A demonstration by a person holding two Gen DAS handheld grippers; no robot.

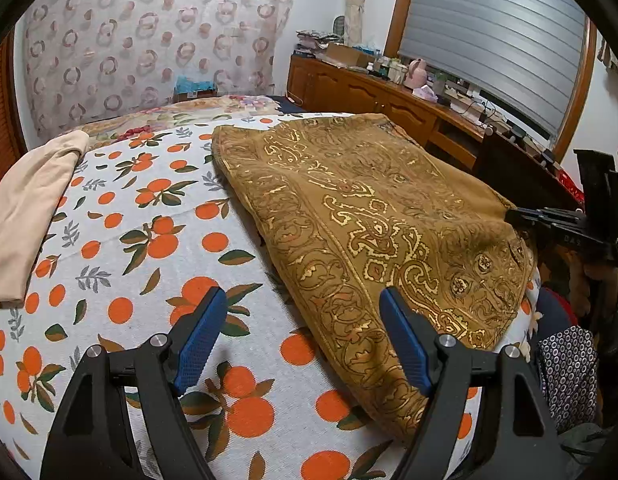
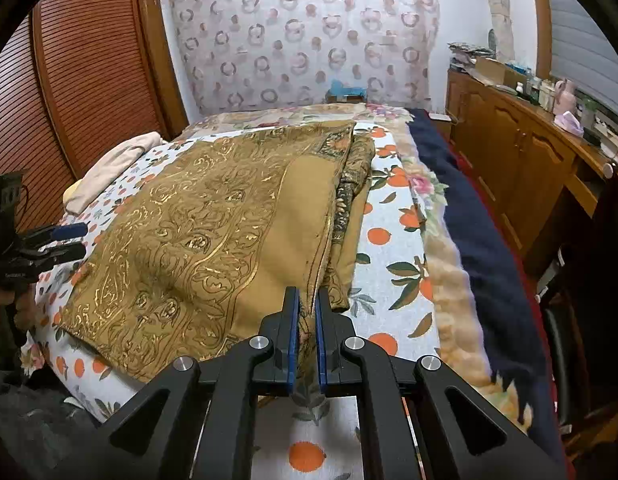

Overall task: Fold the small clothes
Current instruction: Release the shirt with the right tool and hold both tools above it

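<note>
Now right tongs (image 2: 305,300) pinch the mustard cloth (image 2: 213,216); left tongs (image 1: 303,300) gape wide, empty

Orange-print bedsheet (image 1: 157,248), wooden cabinet (image 2: 521,152), patterned curtain (image 2: 301,40)

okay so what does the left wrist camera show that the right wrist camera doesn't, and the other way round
Only the left wrist view shows the grey window blind and the left gripper from behind, its jaws open over the orange-print sheet.

Only the right wrist view shows the slatted wooden door, the navy blanket along the bed's edge, and the right gripper shut on the edge of the gold patterned cloth.

Both show that cloth, the beige garment, the ring-patterned curtain and the wooden cabinets.
</note>
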